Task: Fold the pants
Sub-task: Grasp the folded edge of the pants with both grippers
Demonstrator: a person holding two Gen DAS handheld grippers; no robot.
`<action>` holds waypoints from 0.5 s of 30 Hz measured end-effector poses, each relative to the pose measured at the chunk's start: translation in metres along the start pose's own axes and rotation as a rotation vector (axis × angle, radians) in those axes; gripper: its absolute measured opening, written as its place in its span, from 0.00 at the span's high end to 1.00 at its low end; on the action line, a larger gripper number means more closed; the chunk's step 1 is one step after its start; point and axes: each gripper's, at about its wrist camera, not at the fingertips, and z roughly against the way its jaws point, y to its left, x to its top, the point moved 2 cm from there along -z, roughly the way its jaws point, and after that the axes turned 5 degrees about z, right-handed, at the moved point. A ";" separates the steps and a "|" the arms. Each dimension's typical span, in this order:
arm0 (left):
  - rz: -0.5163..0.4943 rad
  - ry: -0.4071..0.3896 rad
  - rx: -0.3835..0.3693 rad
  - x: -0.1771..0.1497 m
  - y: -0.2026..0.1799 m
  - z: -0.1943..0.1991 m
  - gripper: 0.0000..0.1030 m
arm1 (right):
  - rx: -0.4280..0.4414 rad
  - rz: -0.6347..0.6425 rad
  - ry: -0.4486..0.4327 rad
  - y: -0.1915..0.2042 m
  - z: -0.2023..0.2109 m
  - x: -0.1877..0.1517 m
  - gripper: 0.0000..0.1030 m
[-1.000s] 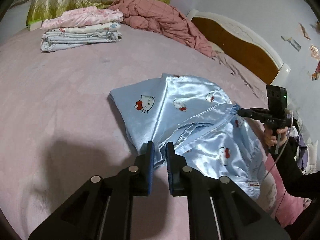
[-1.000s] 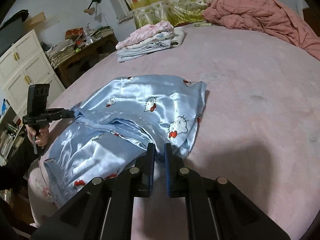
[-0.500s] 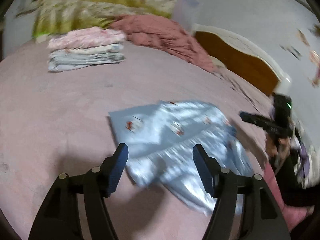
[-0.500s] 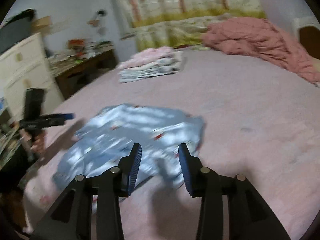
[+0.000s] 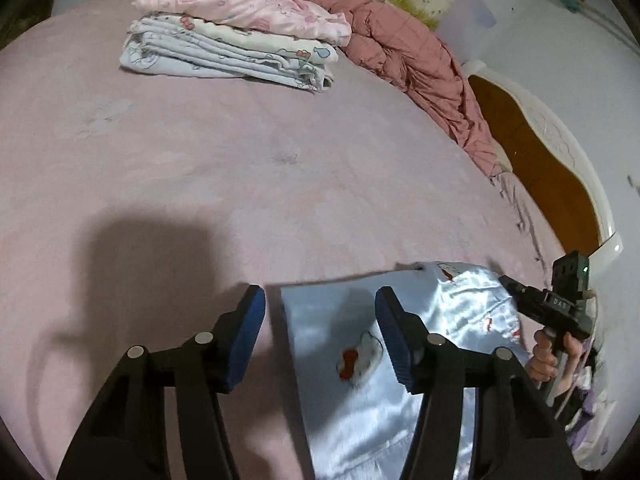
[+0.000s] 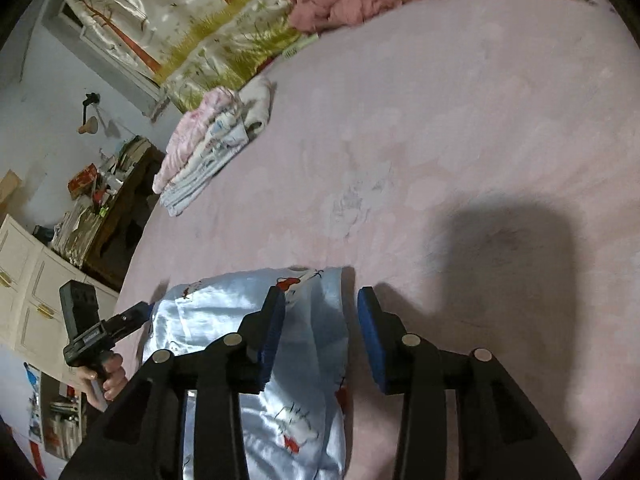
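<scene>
The light blue satin pants with a cat print lie folded on the pink bed sheet. My left gripper hovers over their left edge. Its jaws are closing, the blue pads clear of the cloth and the pants' edge below the gap. In the right wrist view my right gripper stands open over the right edge of the pants, pads not pressing. Each view also shows the other gripper at the pants' far side: the right gripper and the left gripper, each held by a hand.
A stack of folded clothes sits at the far side of the bed, beside a crumpled pink quilt. A wooden headboard runs along the right. A cluttered desk and a white cabinet stand left of the bed.
Both grippers were shut on the pants' edges a second ago. They have let go, opened, rolled and moved forward over the bed; the pants now lie flat beneath them.
</scene>
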 end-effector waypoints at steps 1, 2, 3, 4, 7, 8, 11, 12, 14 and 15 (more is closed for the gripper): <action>-0.018 -0.002 0.007 -0.001 -0.003 -0.004 0.54 | 0.001 -0.004 -0.002 -0.001 -0.004 0.000 0.67; -0.028 0.001 0.011 -0.003 -0.005 -0.007 0.62 | 0.009 -0.003 -0.010 0.000 -0.007 0.000 0.81; -0.033 0.005 0.015 -0.004 -0.006 -0.009 0.85 | 0.019 0.004 -0.006 0.002 -0.011 0.000 0.91; -0.039 0.004 0.014 -0.005 -0.007 -0.010 0.98 | 0.016 0.008 -0.006 0.003 -0.014 0.000 0.97; -0.087 -0.045 0.005 -0.008 -0.014 0.000 0.98 | -0.017 0.036 -0.054 0.009 -0.012 0.000 0.98; -0.104 -0.070 0.005 -0.008 -0.016 0.005 0.98 | -0.027 0.043 -0.078 0.011 -0.008 0.001 0.98; -0.106 -0.135 -0.019 -0.002 -0.021 0.019 0.98 | -0.028 0.046 -0.137 0.012 0.002 0.007 0.98; -0.109 -0.145 -0.019 0.002 -0.022 0.019 0.98 | -0.031 0.051 -0.153 0.013 0.004 0.009 0.98; -0.132 -0.176 0.010 0.008 -0.028 0.020 0.98 | -0.037 0.071 -0.188 0.019 0.007 0.012 0.98; -0.144 -0.190 0.026 0.012 -0.030 0.020 0.98 | -0.041 0.080 -0.203 0.020 0.009 0.014 0.98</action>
